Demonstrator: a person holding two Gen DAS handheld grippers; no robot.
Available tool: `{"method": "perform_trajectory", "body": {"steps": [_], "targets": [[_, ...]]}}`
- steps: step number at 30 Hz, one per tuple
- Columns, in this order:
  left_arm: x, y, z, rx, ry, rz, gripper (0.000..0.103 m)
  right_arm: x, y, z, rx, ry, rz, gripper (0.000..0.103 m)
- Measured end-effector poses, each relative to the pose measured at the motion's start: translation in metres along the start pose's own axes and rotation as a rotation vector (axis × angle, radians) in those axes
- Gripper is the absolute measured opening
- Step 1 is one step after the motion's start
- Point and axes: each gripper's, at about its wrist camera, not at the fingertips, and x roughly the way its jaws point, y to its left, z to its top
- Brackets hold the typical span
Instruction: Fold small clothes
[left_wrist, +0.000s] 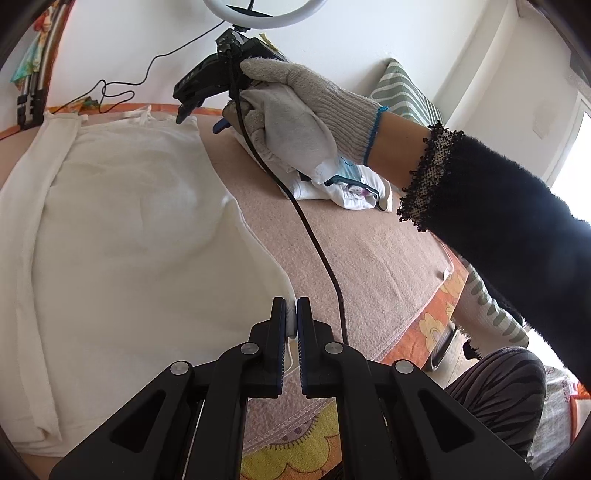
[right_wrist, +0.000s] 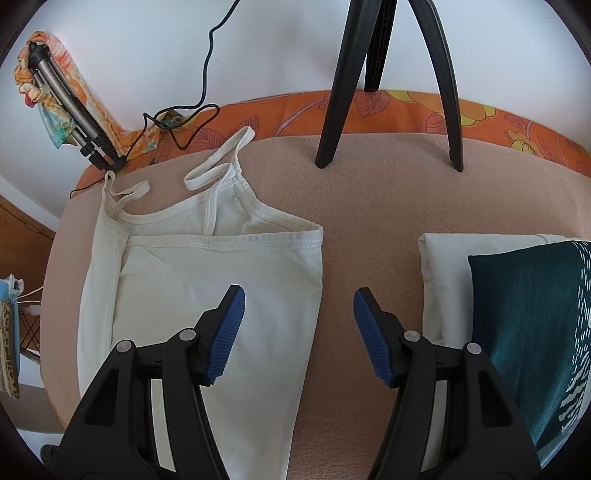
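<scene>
Left wrist view: low and close over the white camisole (left_wrist: 129, 221), looking forward along the left gripper (left_wrist: 291, 321), slanting down across the beige blanket (left_wrist: 362, 258) toward the white wall. Right gripper (left_wrist: 201, 110) and gloved hand (left_wrist: 295, 110) caught farther ahead in that frame. Right wrist view: higher, aimed steeply down between the spread fingers of the right gripper (right_wrist: 299, 325). Shared by both: camisole (right_wrist: 207, 295), blanket (right_wrist: 369, 206), orange floral cover (right_wrist: 406, 110), wall behind.
</scene>
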Motion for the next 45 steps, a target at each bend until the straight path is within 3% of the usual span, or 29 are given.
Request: {"method": "perform_trajectory", "body": {"steps": [7, 10, 12, 15, 23, 31, 45], "targets": [[-0.008, 0.009, -0.001, -0.025, -0.019, -0.011, 0.004, 0.019, -0.002, 0.016, 0.054, 0.002, -0.03, 0.061], [-0.012, 0.013, -0.001, -0.031, -0.026, -0.01, 0.004, 0.026, 0.005, 0.018, 0.018, 0.012, -0.05, 0.041], [-0.014, 0.016, -0.002, -0.04, -0.03, -0.013, 0.004, 0.028, 0.013, 0.019, -0.017, 0.001, -0.093, 0.021], [-0.019, 0.02, -0.004, -0.051, -0.04, -0.016, 0.004, 0.026, 0.022, 0.02, -0.03, -0.001, -0.105, 0.01], [-0.037, 0.031, -0.008, -0.074, -0.065, -0.017, 0.004, -0.001, 0.051, 0.028, -0.046, -0.047, -0.143, 0.007], [-0.067, 0.049, -0.016, -0.124, -0.111, 0.012, 0.004, -0.019, 0.111, 0.033, -0.125, -0.081, -0.149, 0.006], [-0.086, 0.083, -0.033, -0.19, -0.13, 0.055, 0.004, 0.032, 0.199, 0.028, -0.234, -0.02, -0.16, 0.006]]}}
